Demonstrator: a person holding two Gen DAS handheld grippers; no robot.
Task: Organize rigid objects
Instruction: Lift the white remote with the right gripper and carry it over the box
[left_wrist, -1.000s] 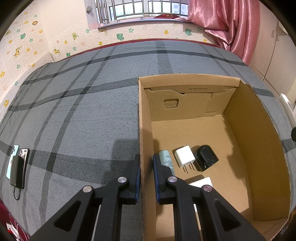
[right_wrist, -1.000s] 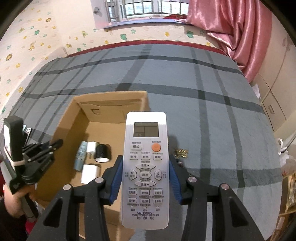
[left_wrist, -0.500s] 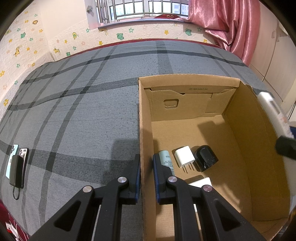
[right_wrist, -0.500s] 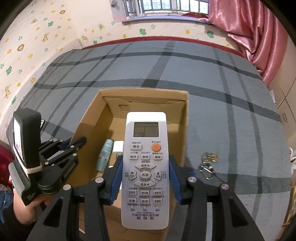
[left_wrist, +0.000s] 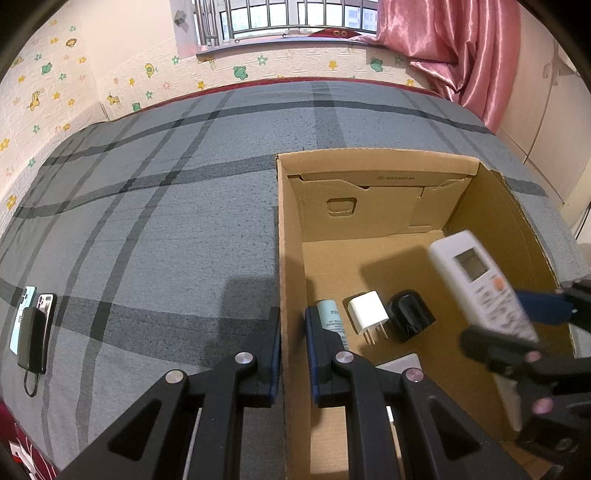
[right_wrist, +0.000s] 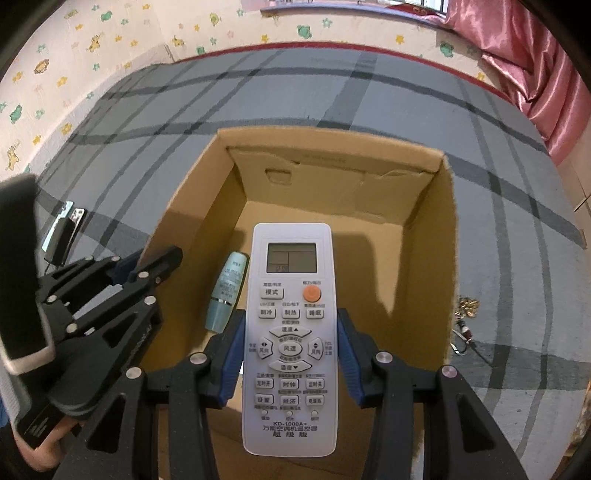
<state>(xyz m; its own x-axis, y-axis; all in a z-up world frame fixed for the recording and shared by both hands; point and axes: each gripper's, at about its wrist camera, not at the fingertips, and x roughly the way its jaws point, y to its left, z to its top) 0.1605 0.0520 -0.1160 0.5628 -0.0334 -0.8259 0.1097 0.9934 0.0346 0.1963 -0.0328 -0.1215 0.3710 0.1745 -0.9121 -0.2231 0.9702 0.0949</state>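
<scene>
An open cardboard box stands on a grey plaid bedspread. My left gripper is shut on the box's left wall. My right gripper is shut on a white air-conditioner remote, buttons facing up, and holds it above the inside of the box. The left wrist view shows the remote tilted over the box's right half. On the box floor lie a teal tube, a white charger and a black charger. The remote hides both chargers in the right wrist view, where the tube shows.
Two phones and a black power bank lie on the bedspread left of the box. A bunch of keys lies to its right. A pink curtain hangs at the back right. A hand holds the left gripper's handle.
My right gripper has carried the remote left and down, from beside the box to over its inside. The remote has come into the left wrist view from the right. My left gripper has kept still.
</scene>
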